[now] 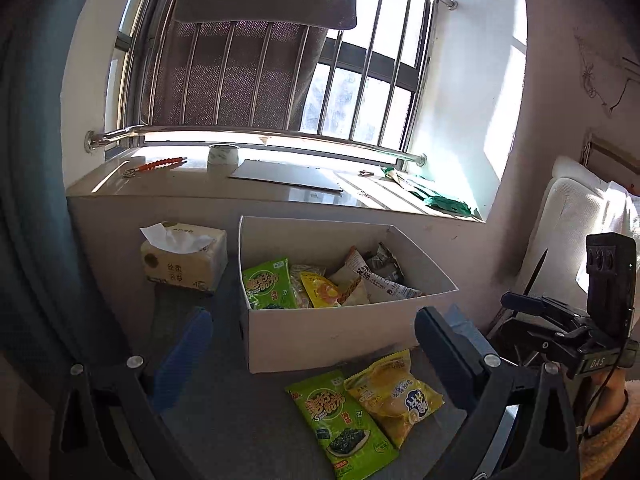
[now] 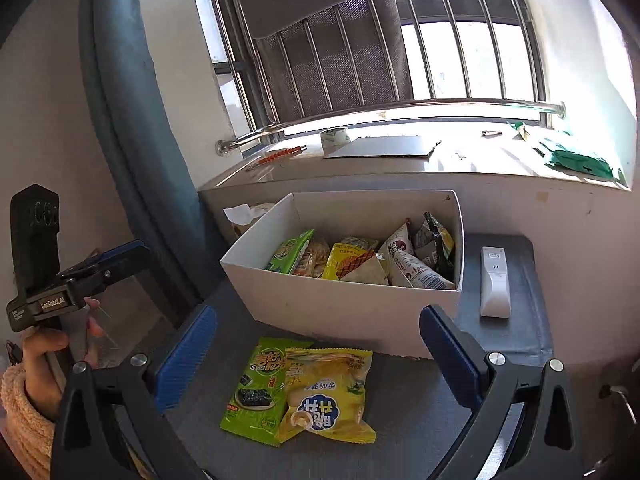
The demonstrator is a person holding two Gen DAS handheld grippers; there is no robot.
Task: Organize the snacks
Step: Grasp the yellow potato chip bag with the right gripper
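A white cardboard box (image 1: 332,336) (image 2: 352,308) stands on a grey table against the wall, holding several snack packets. In front of it lie a green seaweed packet (image 1: 340,420) (image 2: 256,392) and a yellow chips bag (image 1: 394,396) (image 2: 328,396), the yellow bag overlapping the green one. My left gripper (image 1: 316,344) is open, its blue fingers standing wide apart just short of the box front, nothing between them. My right gripper (image 2: 316,344) is open too, hovering over the two loose packets without touching them.
A tissue pack (image 1: 184,256) sits left of the box. A white remote (image 2: 495,282) lies to the box's right. The windowsill (image 1: 256,188) behind carries a tape roll (image 1: 223,156), a flat board and green packaging (image 2: 576,158). A blue curtain (image 2: 132,100) hangs at the left.
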